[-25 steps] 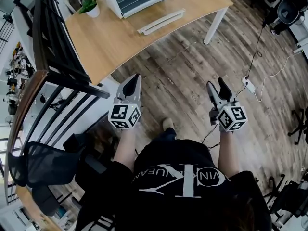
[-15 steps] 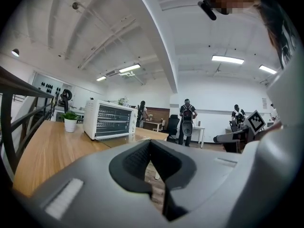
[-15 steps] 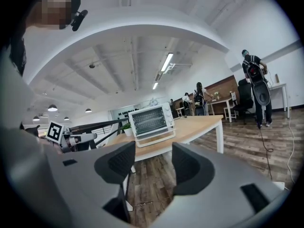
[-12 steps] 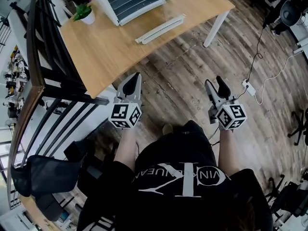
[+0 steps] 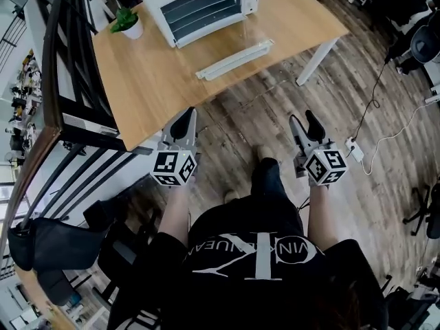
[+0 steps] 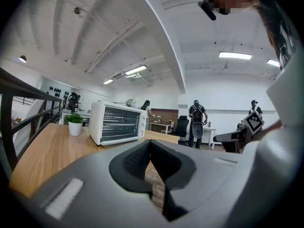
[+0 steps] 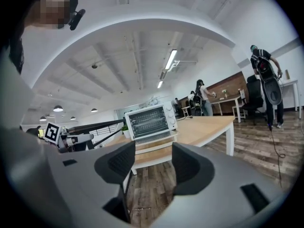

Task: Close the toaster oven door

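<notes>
Bright even ceiling-strip lighting, strong fisheye bending, dark vignetted corners, soft shadows

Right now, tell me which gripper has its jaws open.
The right gripper: its jaws stand apart with nothing between them. The left gripper has its jaws pressed together.

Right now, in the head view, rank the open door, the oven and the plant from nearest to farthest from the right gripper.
From the right gripper:
1. Door, lying open, ahead and left.
2. Oven, just behind the door.
3. Plant, left of the oven.
</notes>
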A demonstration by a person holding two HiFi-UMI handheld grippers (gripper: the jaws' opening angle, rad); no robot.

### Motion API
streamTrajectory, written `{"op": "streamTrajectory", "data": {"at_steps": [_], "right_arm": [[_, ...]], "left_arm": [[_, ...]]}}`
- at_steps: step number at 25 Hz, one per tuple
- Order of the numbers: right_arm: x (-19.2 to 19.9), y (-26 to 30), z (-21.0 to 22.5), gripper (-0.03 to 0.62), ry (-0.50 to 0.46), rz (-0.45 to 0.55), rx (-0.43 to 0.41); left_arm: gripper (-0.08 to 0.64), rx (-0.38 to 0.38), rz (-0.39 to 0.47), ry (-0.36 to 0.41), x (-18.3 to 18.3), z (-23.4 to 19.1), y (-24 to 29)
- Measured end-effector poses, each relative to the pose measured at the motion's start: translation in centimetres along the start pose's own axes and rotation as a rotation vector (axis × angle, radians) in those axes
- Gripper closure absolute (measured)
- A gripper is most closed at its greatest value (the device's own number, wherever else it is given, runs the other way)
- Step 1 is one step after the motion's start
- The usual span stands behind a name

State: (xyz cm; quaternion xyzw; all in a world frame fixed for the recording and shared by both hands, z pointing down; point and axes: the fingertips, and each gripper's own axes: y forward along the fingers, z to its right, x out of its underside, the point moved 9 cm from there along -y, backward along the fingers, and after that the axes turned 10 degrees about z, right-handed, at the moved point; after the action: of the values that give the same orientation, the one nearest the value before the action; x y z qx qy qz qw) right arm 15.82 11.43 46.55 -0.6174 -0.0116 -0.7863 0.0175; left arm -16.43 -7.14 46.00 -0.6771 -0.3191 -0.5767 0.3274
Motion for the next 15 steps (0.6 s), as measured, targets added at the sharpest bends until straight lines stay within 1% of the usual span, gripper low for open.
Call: {"op": "streamTrajectory", "data": {"at_steps": [3, 7, 15], "right_arm": [[-0.3, 3.4, 1.6, 0.379, -0.010, -0.036, -0.064], [-1.2, 8.3, 4.0, 0.374, -0.008, -0.076, -0.143], [-1.7, 15.1, 7.2, 0.374, -0.014, -0.141, -0.275]], "left_arm": [[0.548, -0.051, -0.002, 0.008, -0.3, -0.6, 1.9], [0.548, -0.121, 0.020, 0.018, -1.5, -0.9, 4.7], [0.549, -0.211, 0.021, 0.028, -1.7, -0.5, 8.7]]}}
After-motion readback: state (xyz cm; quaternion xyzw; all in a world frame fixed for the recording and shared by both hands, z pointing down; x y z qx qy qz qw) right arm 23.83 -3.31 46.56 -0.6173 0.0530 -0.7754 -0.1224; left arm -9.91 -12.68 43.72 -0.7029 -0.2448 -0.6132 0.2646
